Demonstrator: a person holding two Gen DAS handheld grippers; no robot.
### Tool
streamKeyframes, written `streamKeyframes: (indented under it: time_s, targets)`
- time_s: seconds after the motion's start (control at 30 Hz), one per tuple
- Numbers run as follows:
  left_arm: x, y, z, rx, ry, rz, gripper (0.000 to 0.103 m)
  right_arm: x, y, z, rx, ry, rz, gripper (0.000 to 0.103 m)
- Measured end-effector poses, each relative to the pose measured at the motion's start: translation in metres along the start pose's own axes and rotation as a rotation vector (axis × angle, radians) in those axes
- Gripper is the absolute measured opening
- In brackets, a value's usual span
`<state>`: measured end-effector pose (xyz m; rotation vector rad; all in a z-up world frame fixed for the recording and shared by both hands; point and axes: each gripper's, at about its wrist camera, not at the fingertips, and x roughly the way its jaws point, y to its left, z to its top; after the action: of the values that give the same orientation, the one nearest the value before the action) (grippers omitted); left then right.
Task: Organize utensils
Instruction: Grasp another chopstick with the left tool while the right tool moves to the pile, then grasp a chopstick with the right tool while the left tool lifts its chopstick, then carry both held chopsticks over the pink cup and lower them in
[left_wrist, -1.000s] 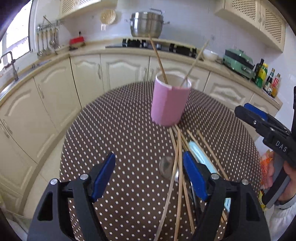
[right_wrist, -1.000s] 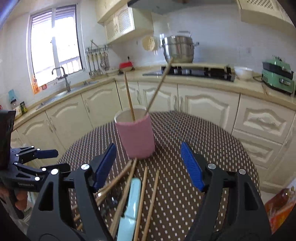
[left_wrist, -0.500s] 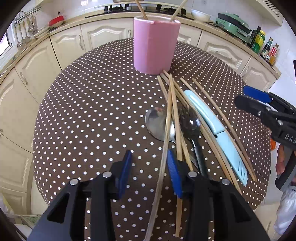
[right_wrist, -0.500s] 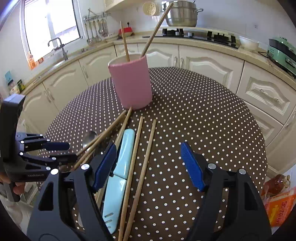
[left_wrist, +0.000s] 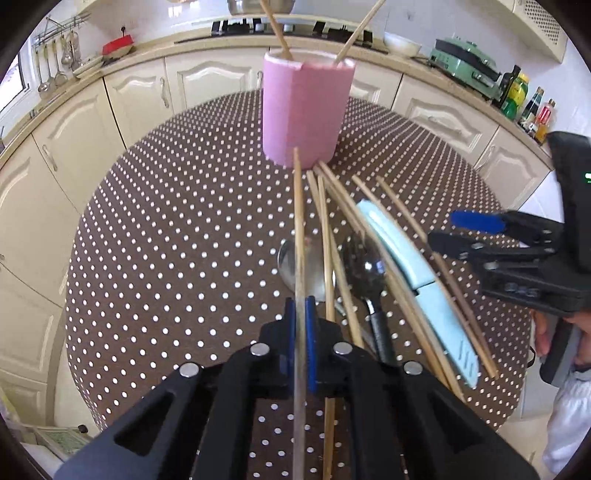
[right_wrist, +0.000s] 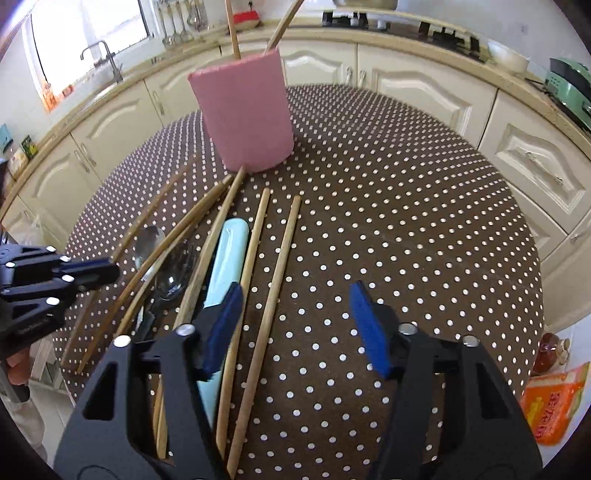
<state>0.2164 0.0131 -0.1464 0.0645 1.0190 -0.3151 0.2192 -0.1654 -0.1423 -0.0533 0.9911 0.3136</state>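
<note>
The left gripper (left_wrist: 301, 321) is clamped on a thin wooden chopstick (left_wrist: 298, 221) at the frame's centre; the right gripper (right_wrist: 295, 325), jaws just narrowing, stands apart over a loose chopstick (right_wrist: 275, 280) without pressing it; more sticks, two steel spoons (left_wrist: 360, 266) and a pale blue plastic knife (left_wrist: 413, 273) fan across the dotted tablecloth (left_wrist: 166, 240) below the pink cylindrical holder (left_wrist: 303, 110) at upper centre
</note>
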Motion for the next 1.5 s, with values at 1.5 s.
streamKeyframes:
  time_s: [1.5]
  targets:
    - [-0.089,-0.005,0.122,-0.135,-0.891,-0.198,0.005,-0.112,-0.013,0.125,0.095,-0.884,0.322,0.006]
